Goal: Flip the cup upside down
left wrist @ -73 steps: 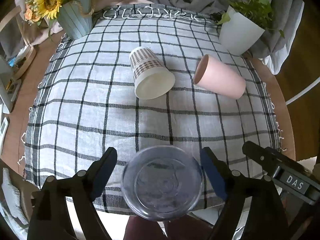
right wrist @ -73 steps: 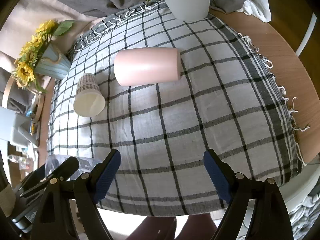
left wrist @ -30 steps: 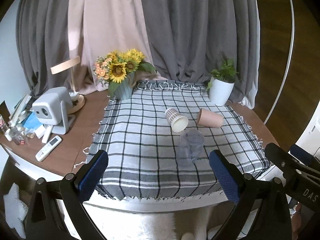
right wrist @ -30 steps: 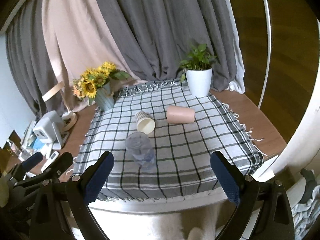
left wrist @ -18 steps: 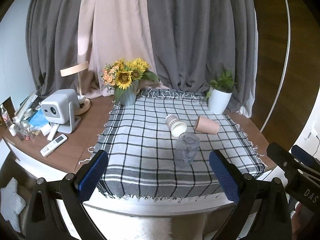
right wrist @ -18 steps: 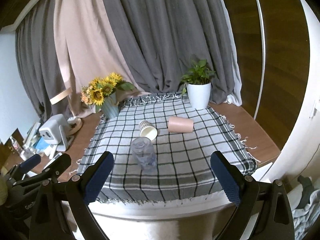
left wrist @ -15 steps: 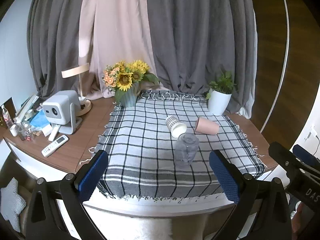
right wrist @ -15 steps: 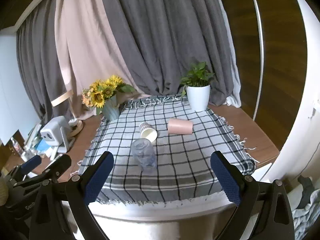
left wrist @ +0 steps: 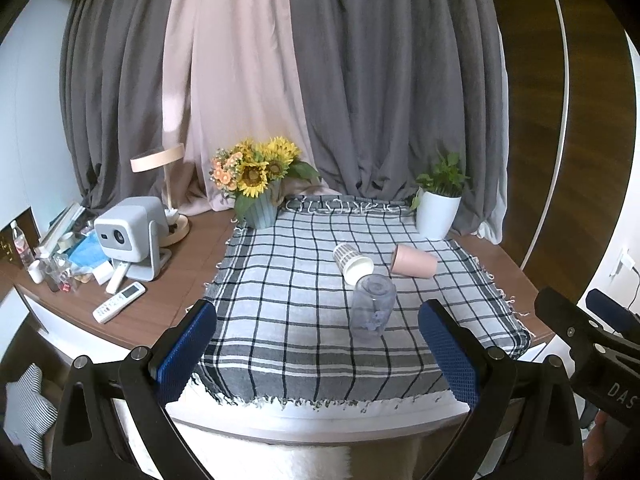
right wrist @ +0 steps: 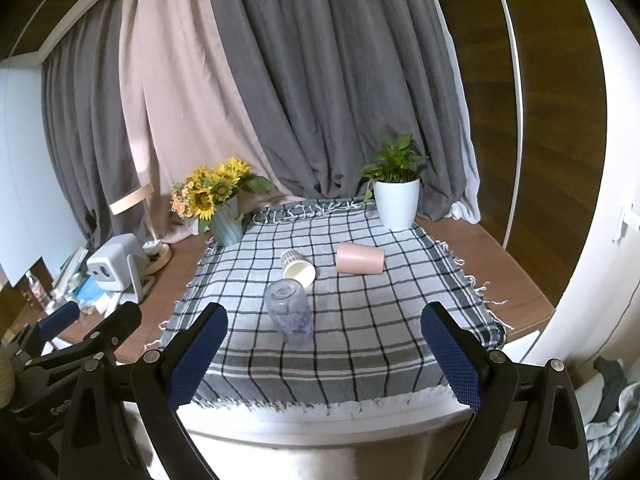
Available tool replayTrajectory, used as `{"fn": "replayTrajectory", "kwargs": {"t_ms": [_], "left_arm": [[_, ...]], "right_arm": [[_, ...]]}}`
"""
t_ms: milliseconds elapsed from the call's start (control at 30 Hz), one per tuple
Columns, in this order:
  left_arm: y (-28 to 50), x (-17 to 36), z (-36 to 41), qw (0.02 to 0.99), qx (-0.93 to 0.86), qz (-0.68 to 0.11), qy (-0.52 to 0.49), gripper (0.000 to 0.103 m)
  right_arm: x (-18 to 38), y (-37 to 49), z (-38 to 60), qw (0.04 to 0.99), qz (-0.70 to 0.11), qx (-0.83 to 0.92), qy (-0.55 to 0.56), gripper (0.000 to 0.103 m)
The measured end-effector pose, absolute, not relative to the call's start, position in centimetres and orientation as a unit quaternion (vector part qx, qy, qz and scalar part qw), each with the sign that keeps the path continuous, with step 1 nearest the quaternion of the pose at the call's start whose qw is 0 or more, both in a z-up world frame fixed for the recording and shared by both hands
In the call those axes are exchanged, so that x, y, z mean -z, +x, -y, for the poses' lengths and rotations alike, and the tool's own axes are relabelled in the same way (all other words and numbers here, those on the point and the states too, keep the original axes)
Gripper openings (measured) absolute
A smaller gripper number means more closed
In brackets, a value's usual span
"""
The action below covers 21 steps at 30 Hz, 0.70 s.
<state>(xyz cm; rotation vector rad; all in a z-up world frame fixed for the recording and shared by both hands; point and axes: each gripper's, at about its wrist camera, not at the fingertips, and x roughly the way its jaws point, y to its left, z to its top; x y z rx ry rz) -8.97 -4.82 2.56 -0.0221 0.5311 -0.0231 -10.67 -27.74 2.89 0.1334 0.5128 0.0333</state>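
Note:
A clear plastic cup (left wrist: 372, 307) stands upside down on the checked cloth (left wrist: 288, 280); it also shows in the right wrist view (right wrist: 289, 312). A patterned paper cup (left wrist: 352, 263) (right wrist: 297, 268) and a pink cup (left wrist: 414, 261) (right wrist: 360, 258) lie on their sides behind it. My left gripper (left wrist: 316, 344) is open and empty, held back from the table's front edge. My right gripper (right wrist: 324, 350) is open and empty, also well back from the table.
A sunflower vase (left wrist: 260, 196) stands at the cloth's back left and a potted plant (left wrist: 438, 204) at the back right. A projector (left wrist: 128, 234), a lamp (left wrist: 164, 184), a remote (left wrist: 119, 307) and clutter sit on the wooden table to the left.
Both grippers have pulled back and up from the table, so the whole table now shows. The left gripper let go of the clear cup, which stands upside down on the cloth.

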Motion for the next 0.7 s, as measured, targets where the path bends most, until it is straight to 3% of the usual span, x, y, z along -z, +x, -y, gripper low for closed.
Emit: {"fn": "replayTrajectory", "kwargs": {"t_ms": [700], "left_arm": [[-9.22, -2.59, 4.72, 0.966, 0.009, -0.259, -0.006, 0.103]], "right_arm": [[-3.33, -11.12, 27.73, 0.966, -0.248, -0.01, 0.066, 0.099]]}}
